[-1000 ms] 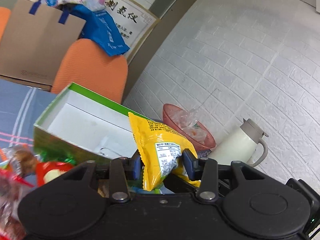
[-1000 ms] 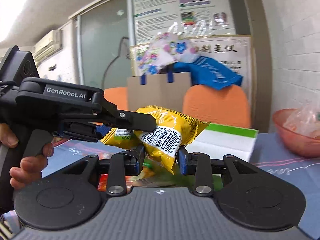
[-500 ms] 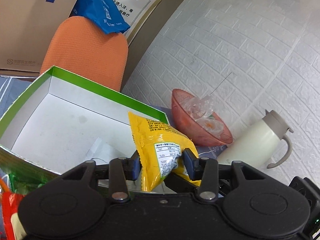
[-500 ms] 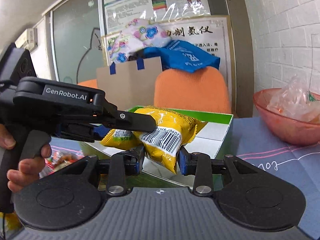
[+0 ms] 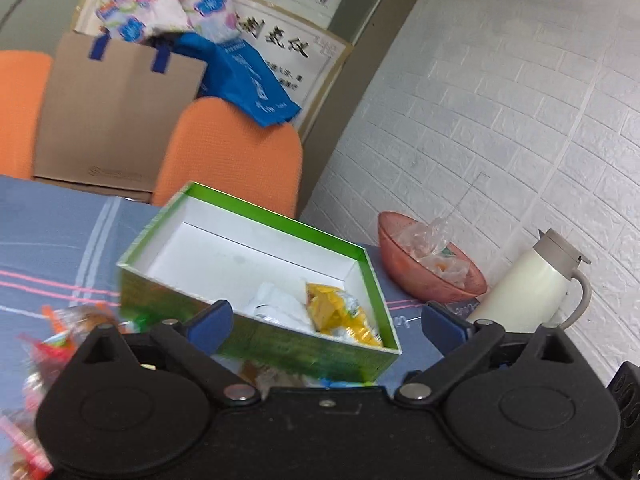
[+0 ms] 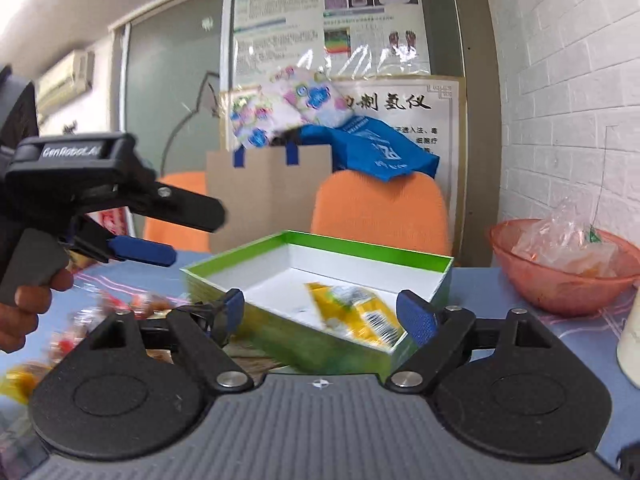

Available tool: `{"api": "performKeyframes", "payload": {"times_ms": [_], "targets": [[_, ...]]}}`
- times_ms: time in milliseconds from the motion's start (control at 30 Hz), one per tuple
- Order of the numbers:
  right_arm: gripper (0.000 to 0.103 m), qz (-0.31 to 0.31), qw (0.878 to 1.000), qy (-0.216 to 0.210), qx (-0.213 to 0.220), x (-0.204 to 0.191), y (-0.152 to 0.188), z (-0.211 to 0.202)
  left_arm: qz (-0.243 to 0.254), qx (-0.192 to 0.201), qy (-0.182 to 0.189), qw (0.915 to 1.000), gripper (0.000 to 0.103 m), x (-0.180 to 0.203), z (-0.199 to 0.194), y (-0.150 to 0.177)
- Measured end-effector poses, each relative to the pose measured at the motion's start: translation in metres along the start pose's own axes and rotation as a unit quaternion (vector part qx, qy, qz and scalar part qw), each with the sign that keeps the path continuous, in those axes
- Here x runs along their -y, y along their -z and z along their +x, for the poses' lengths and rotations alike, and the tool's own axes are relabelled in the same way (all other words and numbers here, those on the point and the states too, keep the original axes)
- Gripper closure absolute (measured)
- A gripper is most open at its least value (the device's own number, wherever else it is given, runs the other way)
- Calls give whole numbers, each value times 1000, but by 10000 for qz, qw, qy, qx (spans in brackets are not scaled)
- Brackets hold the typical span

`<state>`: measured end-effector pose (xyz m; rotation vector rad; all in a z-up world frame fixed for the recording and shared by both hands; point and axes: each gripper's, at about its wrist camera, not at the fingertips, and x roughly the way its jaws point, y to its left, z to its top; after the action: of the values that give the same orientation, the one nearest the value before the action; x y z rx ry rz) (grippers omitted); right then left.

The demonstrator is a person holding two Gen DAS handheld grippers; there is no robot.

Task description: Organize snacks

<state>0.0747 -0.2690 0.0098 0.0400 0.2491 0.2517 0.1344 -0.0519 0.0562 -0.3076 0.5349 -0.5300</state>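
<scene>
1. Both yellow snack packets have left the claws since a second ago and now lie in the green box; each claw's jaws are opening, with nothing between them.
2. Left wrist view: the left gripper (image 5: pixel 326 320) stands wide across the bottom of the frame, its blue pads apart. The green box (image 5: pixel 168 296) sits at centre on the blue tablecloth (image 5: pixel 52 240). A yellow snack packet (image 5: pixel 340 314) lies in the box's lower right corner beside a white wrapper (image 5: pixel 276 304). Loose snacks (image 5: pixel 52 344) blur at lower left. A pink bowl (image 5: pixel 404 276) and a white jug (image 5: pixel 528 288) stand at right, near the brick wall.
3. Right wrist view: the right gripper (image 6: pixel 320 314) is wide at the bottom. The same box (image 6: pixel 360 350) holds yellow packets (image 6: pixel 352 312) near its front right. At left, a hand (image 6: pixel 24 312) holds the other claw above scattered snacks (image 6: pixel 120 304). An orange chair (image 6: pixel 380 212) stands behind the box.
</scene>
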Motion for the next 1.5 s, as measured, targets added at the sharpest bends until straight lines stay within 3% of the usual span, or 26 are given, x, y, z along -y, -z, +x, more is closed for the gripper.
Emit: {"api": "performKeyframes", "payload": {"times_ms": [200,567,667,833,1100,1133,1167,1233,1267,1500], "targets": [[0,208,9986,-471,-131,-27,19,-26,-216,207,-474,9984,0,-15,-58,37],[0,178,9849,-1452,-921,-93,45,-20,-1166,-8,-1284,9848,0,-89,-123,99],[0,43,9802,-1655,-1090,-114,52,-18,-1471,-36,-1187,9820,0,-106,-132,106],[0,-254,9723,-1962,-1240,-145,52,-5,-2100,-22,-710,9751,0,-128,-140,115],[0,-148,9620,-2280,-1496,-159,50,23,-2146,-125,-487,9754,0,-134,-133,114],[0,-104,9611,-2304,-1520,-158,51,24,-2132,-165,-478,9757,5,-135,-130,114],[8,-79,9594,-2336,-1581,-159,53,27,-2093,-207,-507,9763,24,-135,-126,115],[27,-113,9600,-2256,-1657,-159,55,29,-2063,-208,-560,9767,38,-137,-124,117],[38,-120,9595,-2296,-1625,-158,56,27,-2073,-207,-549,9765,40,-137,-125,117],[41,-185,9644,-2243,-1387,-151,47,7,-1767,-94,-514,9829,46,-113,-136,111]]}}
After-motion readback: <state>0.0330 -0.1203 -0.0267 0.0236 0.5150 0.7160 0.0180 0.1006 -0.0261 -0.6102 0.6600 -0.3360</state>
